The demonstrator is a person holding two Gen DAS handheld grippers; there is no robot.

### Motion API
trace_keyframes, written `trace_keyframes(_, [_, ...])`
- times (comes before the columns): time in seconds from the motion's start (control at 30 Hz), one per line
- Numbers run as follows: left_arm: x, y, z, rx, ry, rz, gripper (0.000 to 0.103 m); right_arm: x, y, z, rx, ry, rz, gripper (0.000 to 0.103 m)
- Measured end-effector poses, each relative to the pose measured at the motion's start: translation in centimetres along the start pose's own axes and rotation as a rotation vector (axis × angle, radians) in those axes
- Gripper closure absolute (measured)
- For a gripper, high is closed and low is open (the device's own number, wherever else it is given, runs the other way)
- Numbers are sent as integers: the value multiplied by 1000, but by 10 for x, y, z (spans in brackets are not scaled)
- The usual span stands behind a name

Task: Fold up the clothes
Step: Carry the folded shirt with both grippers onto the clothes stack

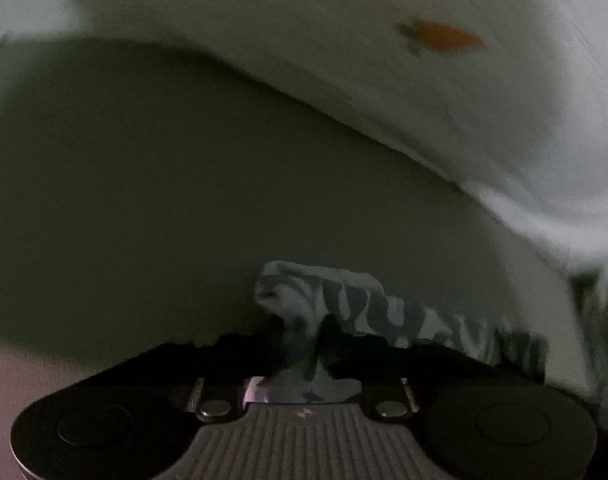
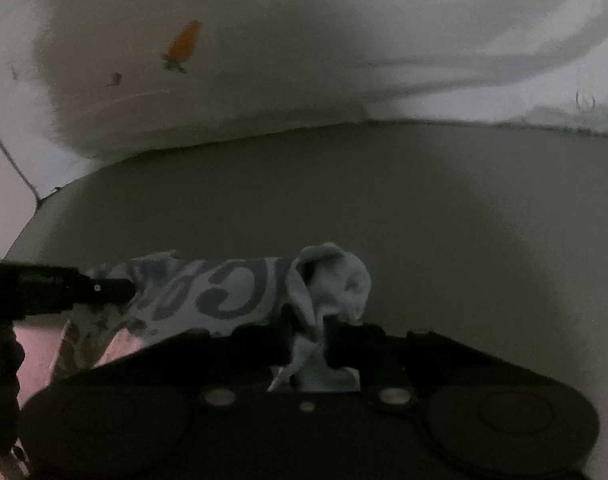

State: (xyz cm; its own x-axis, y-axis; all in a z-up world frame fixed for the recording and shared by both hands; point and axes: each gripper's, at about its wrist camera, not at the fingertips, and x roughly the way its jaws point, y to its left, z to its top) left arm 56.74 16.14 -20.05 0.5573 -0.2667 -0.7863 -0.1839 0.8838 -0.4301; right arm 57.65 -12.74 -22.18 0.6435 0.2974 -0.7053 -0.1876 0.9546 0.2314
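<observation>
Pale blue-grey cloth printed with large darker grey letters is the nearest thing in both wrist views: a patterned garment (image 1: 343,304), bunched and stretched between the two grippers above a dim olive-grey surface. In the left wrist view the left gripper (image 1: 302,344) has its black fingers (image 1: 248,350) pressed together on one bunched corner of the garment, a tuft of fabric standing up just past the tips and more of it trailing off to the right edge of the view. In the right wrist view the right gripper (image 2: 309,340) is likewise clamped on a gathered corner, a pale knot of fabric rising above its fingers (image 2: 359,340); from there the garment (image 2: 224,292) runs leftward to the tip of the left gripper (image 2: 120,290), which enters from the left edge and pinches the far end. Below that span a strip of pinkish surface (image 2: 36,356) shows at the lower left.

Beyond the garment lies the olive-grey surface (image 2: 343,200), whether counter or bed I cannot tell. Farther back, a white cloth (image 2: 264,60) with a small orange carrot print (image 2: 184,44) lies heaped along the far edge; the same carrot print (image 1: 443,36) appears in the left wrist view. A thin dark cord (image 2: 12,160) runs down the left side of the right wrist view. Both pictures are dim and partly blurred.
</observation>
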Motion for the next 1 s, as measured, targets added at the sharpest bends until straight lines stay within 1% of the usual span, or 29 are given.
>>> trace_keyframes(0.03, [-6, 0, -1, -25, -7, 2, 88, -9, 4, 0, -6, -21, 5, 91])
trace_keyframes(0.07, [-14, -3, -3, -28, -22, 5, 90, -19, 7, 0, -14, -43, 9, 91])
trace_keyframes(0.2, [-55, -27, -19, 55, -96, -3, 92, -75, 32, -6, -74, -159, -18, 92])
trace_keyframes(0.3, [-88, -37, -27, 83, -156, -40, 92, -121, 49, -17, -97, -245, -33, 93])
trace_keyframes(0.37, [-103, -41, -28, 77, -180, -77, 92, -151, 58, -24, -103, -299, -39, 93])
trace_keyframes(0.43, [-110, -44, -27, 65, -184, -116, 92, -175, 63, -28, -111, -344, -45, 93])
trace_keyframes(0.53, [-112, -60, -27, 84, -179, -154, 92, -202, 63, -27, -107, -388, -53, 93])
trace_keyframes(0.63, [-110, -87, -26, 101, -172, -203, 92, -228, 52, -26, -89, -435, -63, 93])
trace_keyframes(0.77, [-106, -140, -36, 148, -169, -233, 92, -260, 29, -22, -89, -479, -91, 93])
trace_keyframes(0.9, [-103, -193, -46, 196, -166, -264, 92, -289, -14, -16, -105, -515, -125, 93])
trace_keyframes(1.0, [-100, -234, -54, 229, -165, -285, 92, -310, -52, -10, -128, -534, -131, 93])
